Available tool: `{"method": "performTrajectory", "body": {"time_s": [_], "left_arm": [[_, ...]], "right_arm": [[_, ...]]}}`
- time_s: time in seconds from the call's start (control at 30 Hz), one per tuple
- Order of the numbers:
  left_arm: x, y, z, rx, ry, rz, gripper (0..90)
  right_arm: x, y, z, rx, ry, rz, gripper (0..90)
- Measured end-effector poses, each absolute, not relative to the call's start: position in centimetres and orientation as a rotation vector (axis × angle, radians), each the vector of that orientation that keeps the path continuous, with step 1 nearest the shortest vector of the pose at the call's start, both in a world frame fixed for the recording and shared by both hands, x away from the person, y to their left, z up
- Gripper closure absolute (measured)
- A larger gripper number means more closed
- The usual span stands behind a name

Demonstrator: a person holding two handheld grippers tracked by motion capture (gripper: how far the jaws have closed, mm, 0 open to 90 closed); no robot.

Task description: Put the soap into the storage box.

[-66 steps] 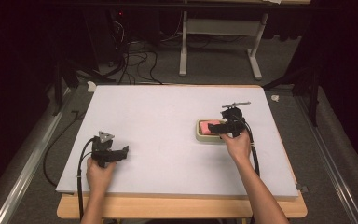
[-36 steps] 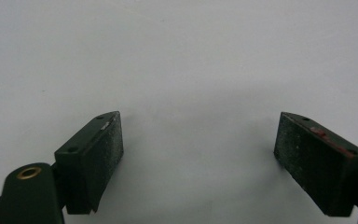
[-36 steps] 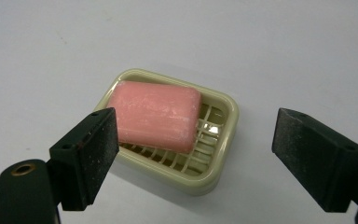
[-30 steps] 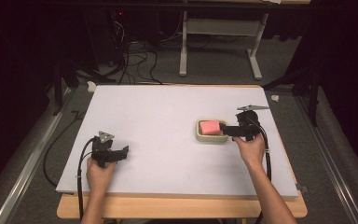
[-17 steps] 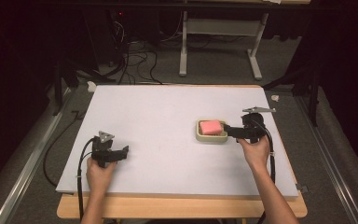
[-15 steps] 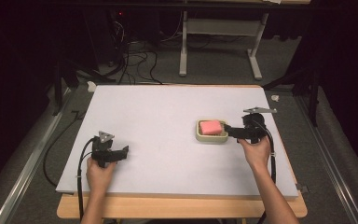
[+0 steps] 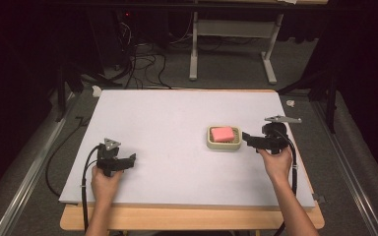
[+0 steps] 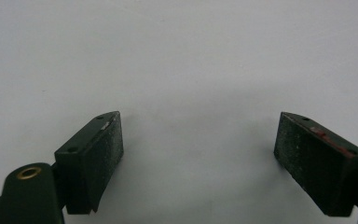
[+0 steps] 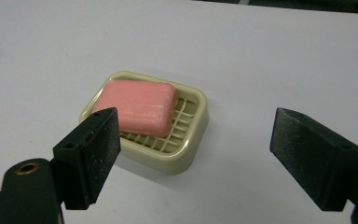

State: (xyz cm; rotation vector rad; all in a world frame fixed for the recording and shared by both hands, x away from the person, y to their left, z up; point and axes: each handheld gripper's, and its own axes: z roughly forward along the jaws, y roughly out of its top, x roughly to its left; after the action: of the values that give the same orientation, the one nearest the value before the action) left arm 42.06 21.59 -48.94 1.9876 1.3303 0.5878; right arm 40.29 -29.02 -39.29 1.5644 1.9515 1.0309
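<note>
Where pink soap (image 9: 137,106) sits in dish (image 9: 189,140), tabletop

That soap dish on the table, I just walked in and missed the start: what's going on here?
A person holds a hand-held gripper in each hand at a white table. The right hand-held gripper sits open just right of the cream soap dish, which holds a pink soap bar; it grips nothing. The left hand-held gripper rests open and empty over bare tabletop.
</note>
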Motion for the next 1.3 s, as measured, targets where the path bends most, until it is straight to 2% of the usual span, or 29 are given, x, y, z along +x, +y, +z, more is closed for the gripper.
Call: {"method": "performTrajectory", "body": {"time_s": [1.3], "left_arm": [[42.0, 21.6, -48.9, 1.990, 1.329, 0.590, 16.2]], "right_arm": [[37.0, -32.4, -40.8, 1.590, 1.887, 1.107, 17.9]]}}
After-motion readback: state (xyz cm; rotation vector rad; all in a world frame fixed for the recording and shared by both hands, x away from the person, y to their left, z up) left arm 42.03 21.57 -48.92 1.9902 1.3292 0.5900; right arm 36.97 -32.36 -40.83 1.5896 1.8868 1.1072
